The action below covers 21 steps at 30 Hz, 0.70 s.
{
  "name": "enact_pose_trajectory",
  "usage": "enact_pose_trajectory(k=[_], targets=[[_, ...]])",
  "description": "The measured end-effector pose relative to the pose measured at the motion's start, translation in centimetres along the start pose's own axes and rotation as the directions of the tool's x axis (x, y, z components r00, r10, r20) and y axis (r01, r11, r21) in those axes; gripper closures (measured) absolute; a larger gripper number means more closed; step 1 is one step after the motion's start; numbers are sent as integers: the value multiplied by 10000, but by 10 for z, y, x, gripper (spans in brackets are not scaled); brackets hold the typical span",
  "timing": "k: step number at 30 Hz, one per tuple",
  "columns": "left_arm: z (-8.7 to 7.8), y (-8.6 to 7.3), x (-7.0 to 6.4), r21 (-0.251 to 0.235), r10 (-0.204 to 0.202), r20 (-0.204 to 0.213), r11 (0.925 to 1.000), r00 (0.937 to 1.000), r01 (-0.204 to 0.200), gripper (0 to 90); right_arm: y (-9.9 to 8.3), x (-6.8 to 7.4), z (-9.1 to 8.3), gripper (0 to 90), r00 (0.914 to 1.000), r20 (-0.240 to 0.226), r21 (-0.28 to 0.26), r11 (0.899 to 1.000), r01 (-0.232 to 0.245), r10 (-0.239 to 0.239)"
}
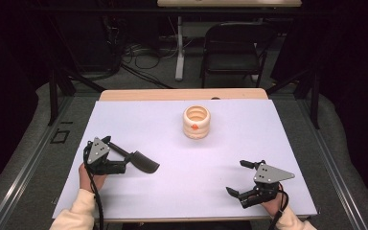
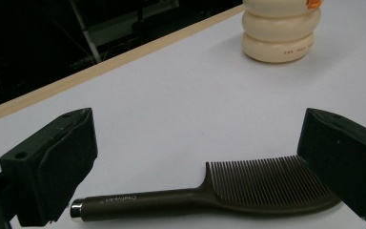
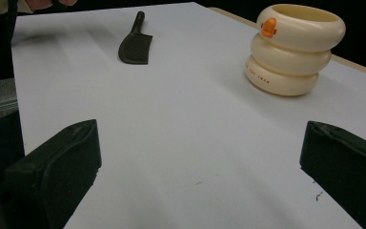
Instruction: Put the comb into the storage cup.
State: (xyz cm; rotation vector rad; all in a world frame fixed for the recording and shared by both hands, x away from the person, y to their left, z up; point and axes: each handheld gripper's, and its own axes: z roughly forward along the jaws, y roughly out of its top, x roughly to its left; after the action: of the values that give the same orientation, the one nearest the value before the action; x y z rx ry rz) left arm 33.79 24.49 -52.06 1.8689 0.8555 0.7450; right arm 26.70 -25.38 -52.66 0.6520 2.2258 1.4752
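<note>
Lying flat on the white desk (image 1: 249,143), the dark plastic comb (image 2: 209,193) stretches sideways between the left gripper (image 1: 133,154)'s wide-open fingers (image 2: 52,167), at the frame's bottom.

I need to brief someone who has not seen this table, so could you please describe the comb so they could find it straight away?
Start at the white table and look to its near left side, just ahead of the left gripper. The comb lies flat there, between that gripper's open jaws. It is dark, thin and long-handled with fine teeth, unlike the round cream holder standing farther back.
</note>
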Motion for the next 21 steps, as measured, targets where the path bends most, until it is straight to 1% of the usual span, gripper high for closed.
enact_pose_trajectory(k=[4,9,21], targets=[[3,1,4,36,-87,-79,10000,9999,88,0,0,0,0,0,10000,-18,11,10000,-5,5],[9,4,10,261,-238,-234,9994,9994,244,0,0,0,1,0,10000,-23,21,10000,-9,9],[23,6,21,698,-12,-434,9975,9991,42,0,0,0,1,0,10000,-61,79,10000,-39,39]])
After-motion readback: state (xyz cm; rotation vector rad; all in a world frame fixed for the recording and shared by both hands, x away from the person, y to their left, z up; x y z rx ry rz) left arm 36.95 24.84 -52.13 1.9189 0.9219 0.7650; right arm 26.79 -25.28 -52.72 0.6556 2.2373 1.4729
